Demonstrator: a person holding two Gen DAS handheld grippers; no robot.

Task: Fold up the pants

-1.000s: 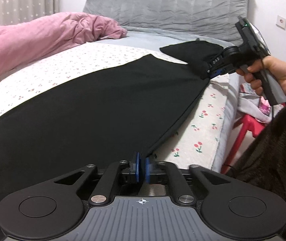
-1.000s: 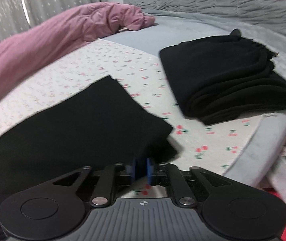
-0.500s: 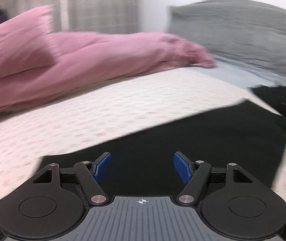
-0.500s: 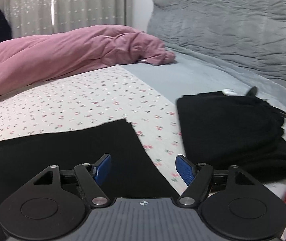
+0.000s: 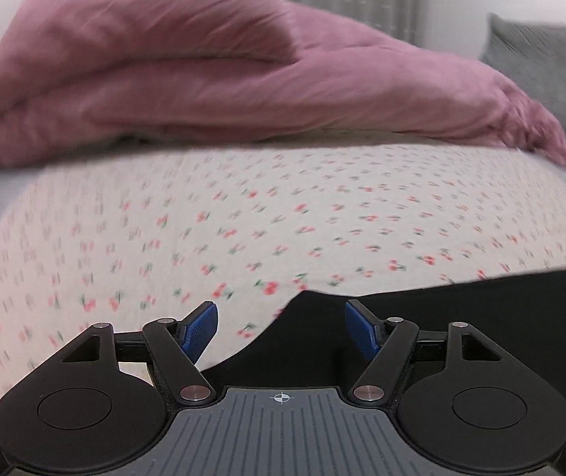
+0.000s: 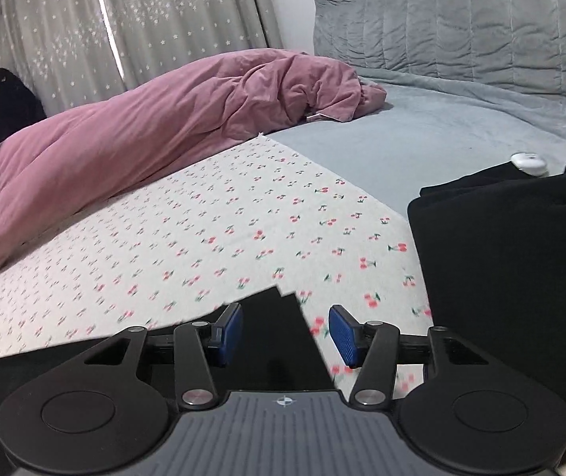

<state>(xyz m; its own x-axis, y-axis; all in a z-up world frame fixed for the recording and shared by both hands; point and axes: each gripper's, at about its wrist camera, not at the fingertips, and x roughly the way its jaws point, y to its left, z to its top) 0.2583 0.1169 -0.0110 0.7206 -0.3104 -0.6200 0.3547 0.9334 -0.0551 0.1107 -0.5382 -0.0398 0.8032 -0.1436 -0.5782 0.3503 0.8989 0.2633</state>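
The black pants lie flat on the cherry-print bed sheet. In the left wrist view my left gripper is open and empty, just above the pants' left far corner. In the right wrist view the pants show their right far corner under my right gripper, which is open and empty. Neither gripper is touching the fabric as far as I can tell.
A pile of folded black clothes lies on the bed to the right. A pink duvet is bunched along the far side. A grey headboard stands at the back right. A small white device sits behind the pile.
Both grippers let go of the pants' near edge and opened. Both then moved forward over the pants to the far corners, and the left view swung left.
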